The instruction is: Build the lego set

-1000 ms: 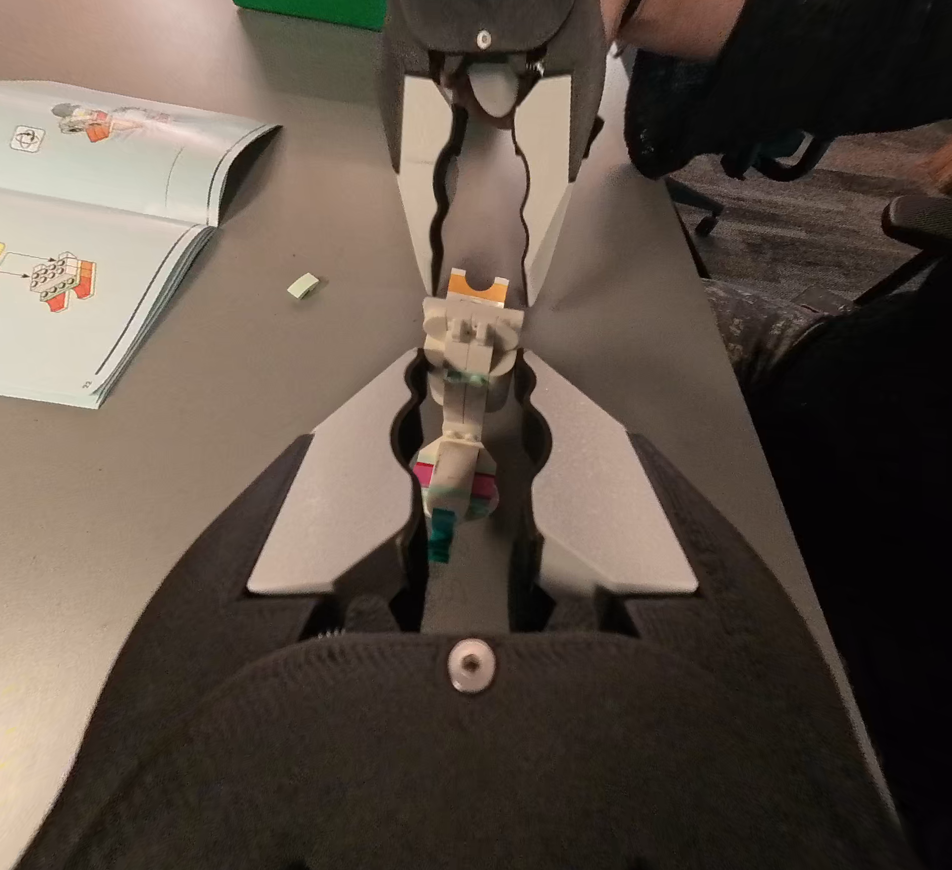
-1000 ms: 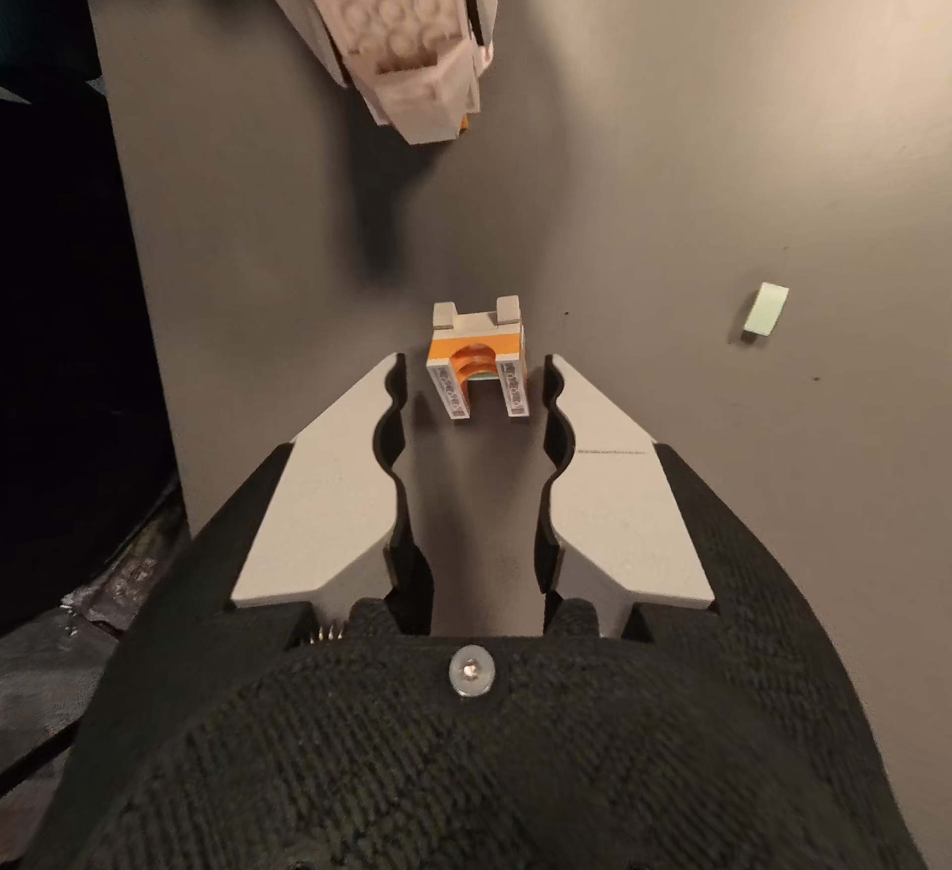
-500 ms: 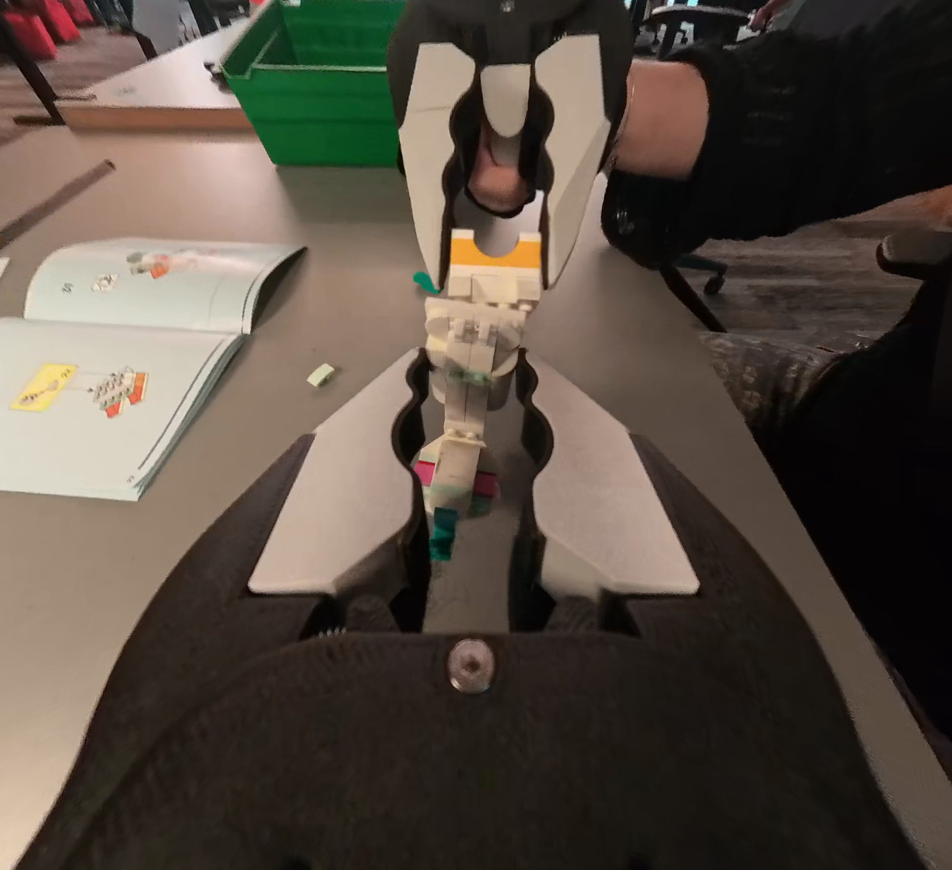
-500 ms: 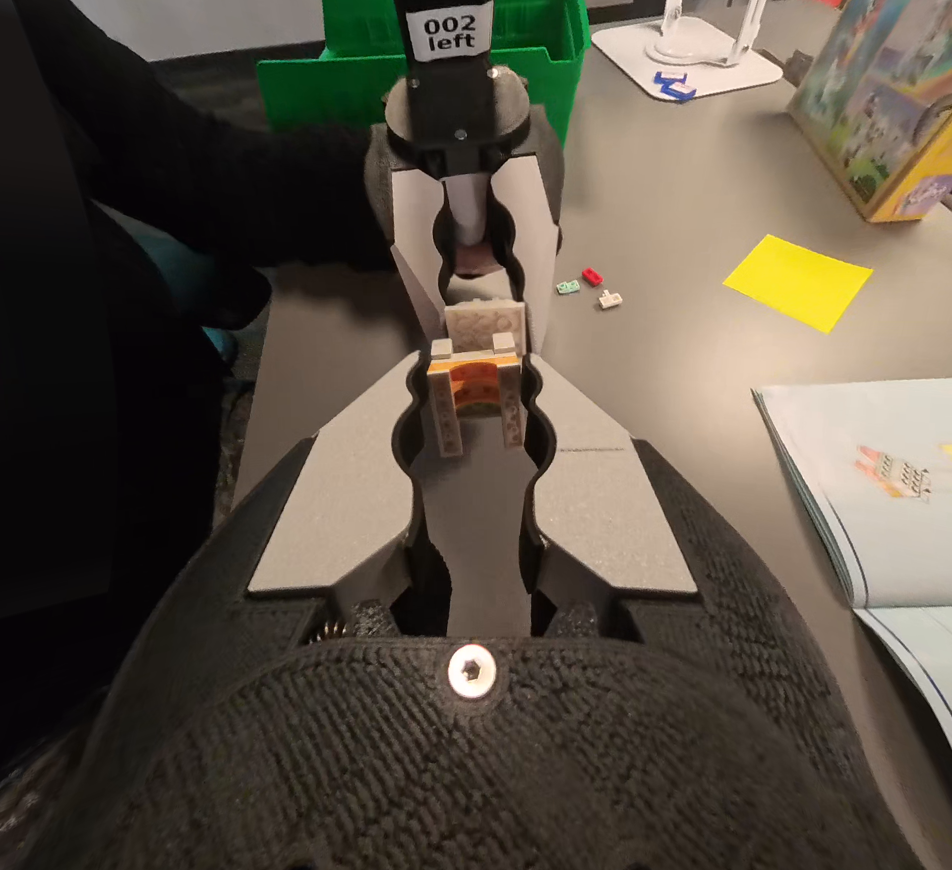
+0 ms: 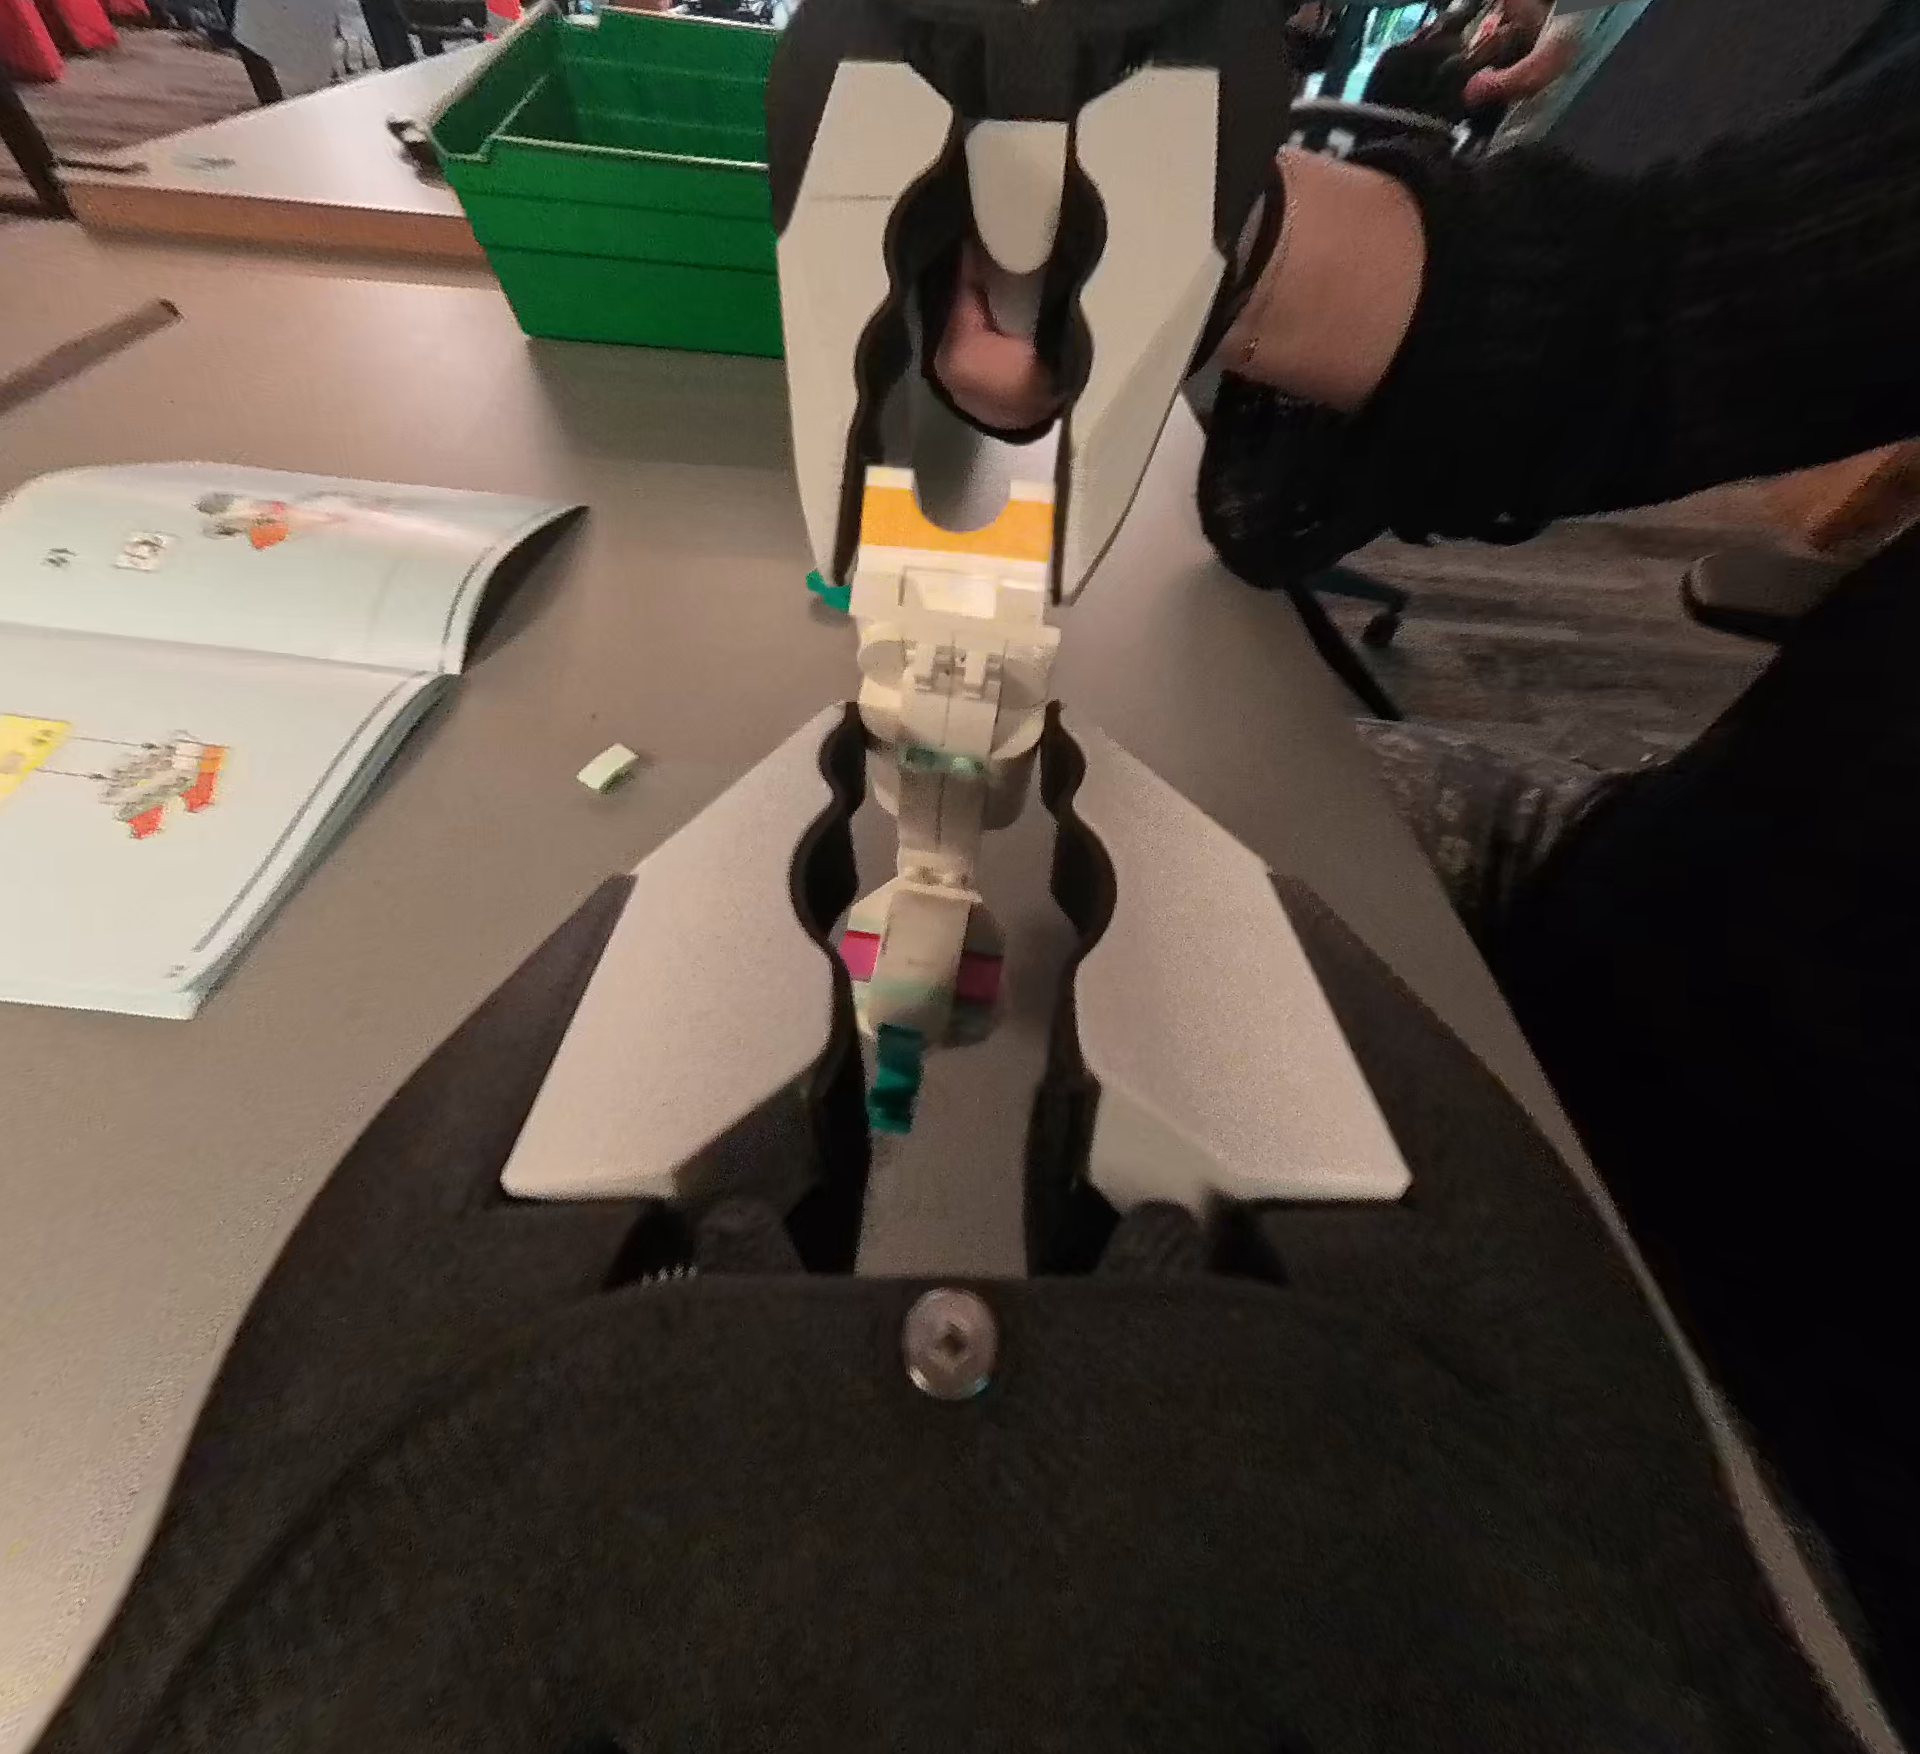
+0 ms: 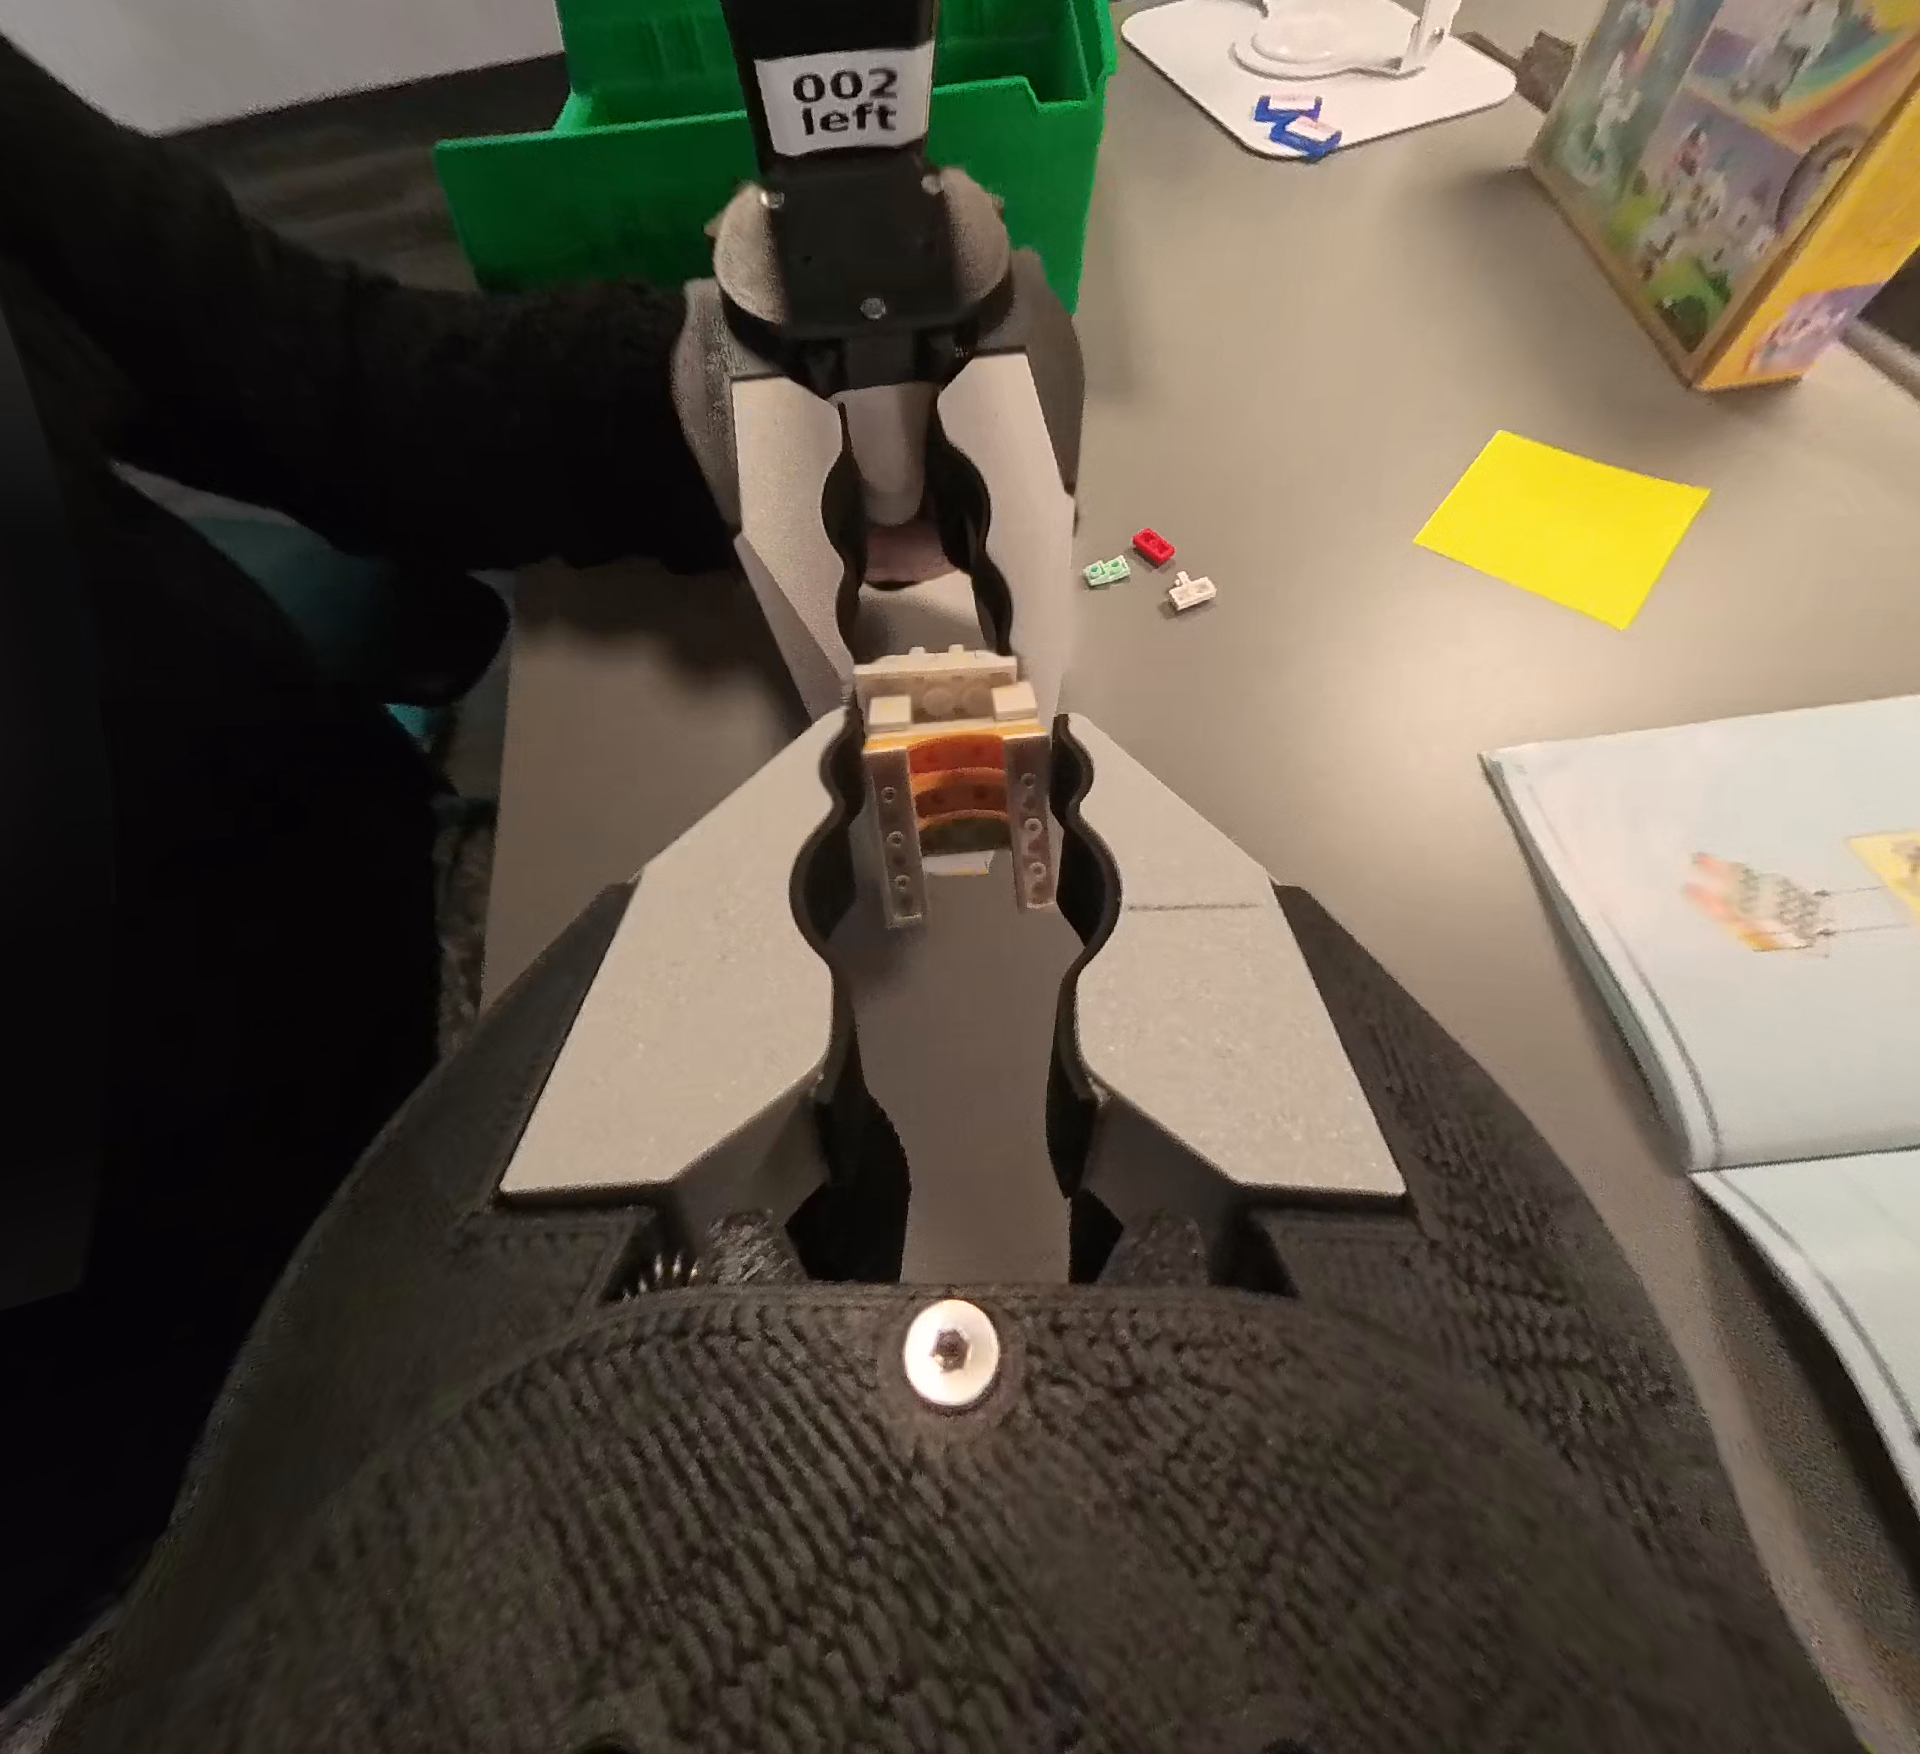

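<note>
the left gripper [image 5: 951, 728] was closed on the white lego assembly [image 5: 951, 696], which stood between its fingertips with pink and teal pieces at the lower end. the right gripper [image 6: 961, 738] was closed on the orange-and-white arch piece [image 6: 961, 790], gripped by its two side legs. both were held in the air above the grey table [image 5: 312, 416], tip to tip. in the left wrist view the arch piece [image 5: 956, 520] sat against the top of the assembly; whether the studs were fully seated could not be determined.

judgement: the step in hand was the joining of the arch piece to the assembly. the next move calls for a firm, square press along the line of the two grippers, then release by the right one only.

a pale green piece [image 5: 608, 766] lay loose beside the open instruction booklet [image 5: 208, 665]. three small pieces [image 6: 1148, 566] lay farther off.
</note>
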The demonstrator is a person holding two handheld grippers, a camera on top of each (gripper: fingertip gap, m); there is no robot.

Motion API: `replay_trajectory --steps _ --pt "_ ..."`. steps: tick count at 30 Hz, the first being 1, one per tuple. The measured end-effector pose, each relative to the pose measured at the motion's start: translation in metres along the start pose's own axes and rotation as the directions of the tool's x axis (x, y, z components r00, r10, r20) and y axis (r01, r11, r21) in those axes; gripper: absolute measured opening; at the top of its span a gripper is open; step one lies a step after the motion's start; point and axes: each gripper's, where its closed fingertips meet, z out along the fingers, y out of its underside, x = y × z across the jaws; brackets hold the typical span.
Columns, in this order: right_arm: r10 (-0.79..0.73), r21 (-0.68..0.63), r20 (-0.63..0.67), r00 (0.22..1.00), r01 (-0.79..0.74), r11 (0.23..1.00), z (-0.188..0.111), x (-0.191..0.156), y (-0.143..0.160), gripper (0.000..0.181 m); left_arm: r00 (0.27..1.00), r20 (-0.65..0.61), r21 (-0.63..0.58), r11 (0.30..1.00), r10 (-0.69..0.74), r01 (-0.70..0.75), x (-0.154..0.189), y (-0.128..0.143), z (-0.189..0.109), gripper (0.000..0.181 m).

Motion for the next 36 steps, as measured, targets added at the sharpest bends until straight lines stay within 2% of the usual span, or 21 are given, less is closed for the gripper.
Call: replay_trajectory --steps 4,10,20,36 --pt "0.128 0.044 0.046 0.991 -0.13 0.991 0.0 0.004 -0.004 0.034 0.994 -0.038 0.038 0.994 -0.105 0.106 -0.002 -0.004 -0.001 0.033" --pt "0.215 0.097 0.083 0.973 -0.223 0.97 0.001 0.006 -0.009 0.035 0.973 -0.087 0.087 0.971 -0.216 0.223 -0.004 -0.01 -0.004 0.033" --pt "0.341 0.085 0.118 0.933 -0.351 0.932 0.005 0.011 -0.001 0.035 0.932 -0.129 0.078 0.933 -0.339 0.35 -0.008 -0.007 -0.003 0.033" --pt "0.496 0.099 0.198 0.845 -0.521 0.848 0.007 0.017 0.004 0.035 0.909 -0.131 0.045 0.913 -0.396 0.404 -0.011 0.001 -0.001 0.033"
